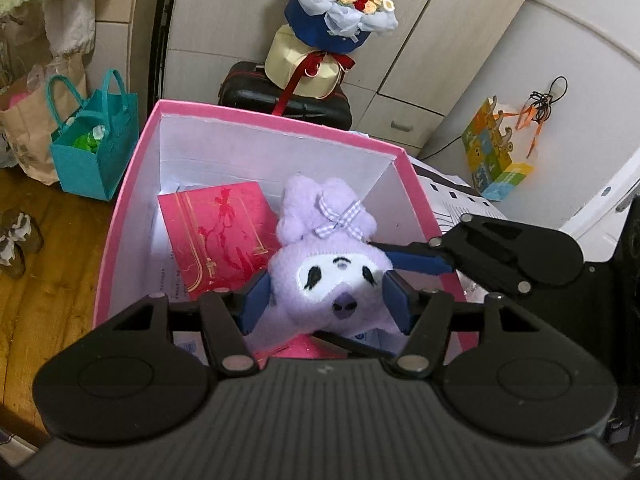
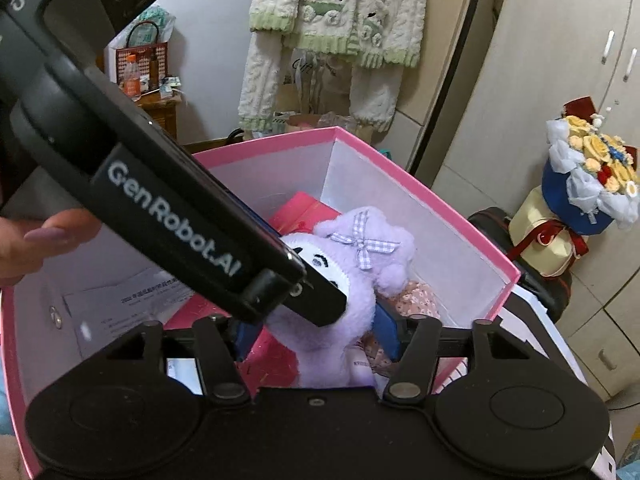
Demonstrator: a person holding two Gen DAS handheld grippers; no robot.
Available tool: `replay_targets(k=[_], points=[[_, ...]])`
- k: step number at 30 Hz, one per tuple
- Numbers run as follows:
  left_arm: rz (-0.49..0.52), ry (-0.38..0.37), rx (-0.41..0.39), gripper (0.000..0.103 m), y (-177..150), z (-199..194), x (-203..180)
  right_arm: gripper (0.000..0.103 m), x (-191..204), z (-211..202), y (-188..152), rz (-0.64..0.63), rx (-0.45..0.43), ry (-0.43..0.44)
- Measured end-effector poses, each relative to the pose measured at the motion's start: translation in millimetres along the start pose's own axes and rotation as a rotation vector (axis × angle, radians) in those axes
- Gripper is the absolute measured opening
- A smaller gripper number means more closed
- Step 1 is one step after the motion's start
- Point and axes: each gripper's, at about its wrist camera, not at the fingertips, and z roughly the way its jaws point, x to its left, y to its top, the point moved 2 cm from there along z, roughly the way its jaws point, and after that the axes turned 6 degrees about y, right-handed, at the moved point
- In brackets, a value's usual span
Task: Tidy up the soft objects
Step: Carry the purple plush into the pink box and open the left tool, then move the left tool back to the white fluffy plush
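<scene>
Wooden flooring (image 1: 36, 240) shows at the left edge of the left wrist view, with a teal bag (image 1: 94, 152) at upper left. Centre frame, a pink box (image 1: 120, 216) holds a red card (image 1: 218, 236) and the purple plush toy (image 1: 332, 272), which sits inside the box, face up. The left gripper (image 1: 326, 304) brackets the toy's head, blue pads at both cheeks; whether they press cannot be told. At right, the right gripper (image 2: 316, 332) straddles the toy's body, jaws partly apart, contact likewise unclear. A flower bouquet (image 1: 344, 0) stands at upper centre. Judgement: the toy is light, soft and compressible, not fragile; the firm stuffed head or torso offers the best hold, not the gingham bow (image 1: 340, 218).
</scene>
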Motion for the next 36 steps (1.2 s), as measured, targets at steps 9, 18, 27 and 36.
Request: replay_targets(k=[9,18,27,36], points=[[0.107,0.034,-0.143,0.068,-17,-72,-18,0.072,-1,-69,-19,0.080,-0.116,0.026],[0.248,0.060,-0.180,0.068,-48,-140,-60,0.078,16,-145,-43,0.170,-0.133,0.042],[0.396,0.033,-0.194,0.075,-92,-176,-116,0.080,24,-220,-82,0.255,-0.181,0.013],[0.537,-0.026,-0.180,0.083,-132,-177,-174,0.086,26,-268,-134,0.315,-0.232,-0.065]])
